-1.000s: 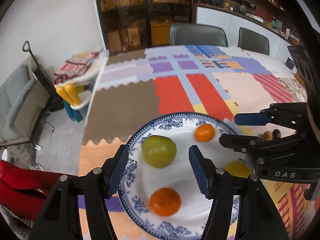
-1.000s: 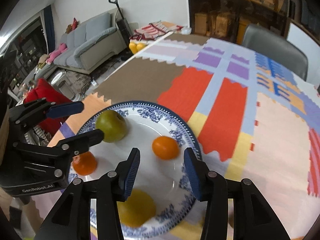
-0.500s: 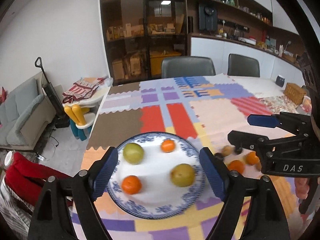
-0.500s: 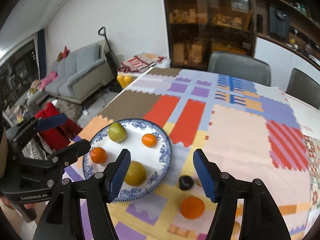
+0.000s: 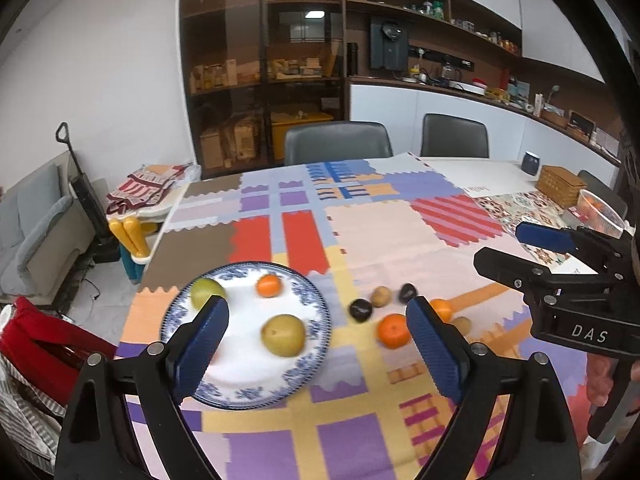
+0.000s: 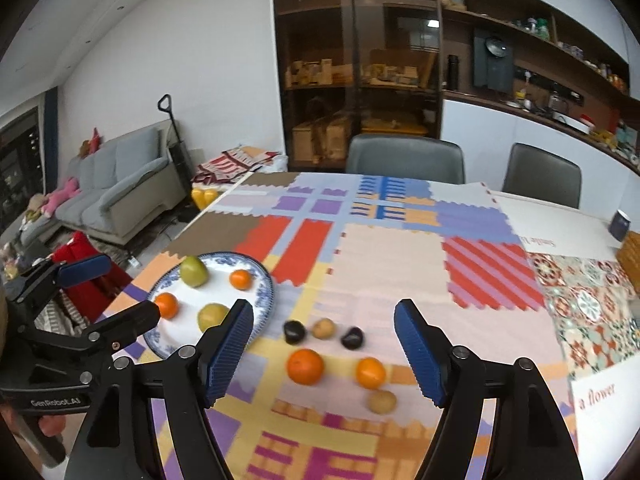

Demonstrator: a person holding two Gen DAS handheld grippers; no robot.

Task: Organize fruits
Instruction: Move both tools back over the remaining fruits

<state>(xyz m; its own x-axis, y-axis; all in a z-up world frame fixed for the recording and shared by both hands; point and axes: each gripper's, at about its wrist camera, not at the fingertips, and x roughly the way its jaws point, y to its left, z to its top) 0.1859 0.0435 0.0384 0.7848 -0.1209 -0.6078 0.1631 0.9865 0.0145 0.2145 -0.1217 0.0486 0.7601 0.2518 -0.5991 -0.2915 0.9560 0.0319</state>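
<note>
- Patchwork-patterned tablecloth point(image 6: 392, 264) covers the dining table
- Blue-rimmed white china plate point(image 6: 262, 280) holds four fruits; six more lie beside it
- left gripper point(image 5: 318, 330) and right gripper point(image 6: 324, 332): jaws opening, nothing between

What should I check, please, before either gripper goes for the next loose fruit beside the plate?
1. Left gripper empty: ok; its jaws are opening with nothing between them.
2. Right gripper empty: ok; jaws also opening, nothing held.
3. Room on the plate: ok; four fruits sit on it with bare white between them.
4. Loose fruit reachable: ok; the larger orange, smaller orange and four small fruits lie apart on the cloth.
5. Fruit settled on the plate: cannot tell; the picture is blurred.
6. Grippers apart from each other: ok; the left one is over the plate's near side, the right one over the loose fruit.
</note>
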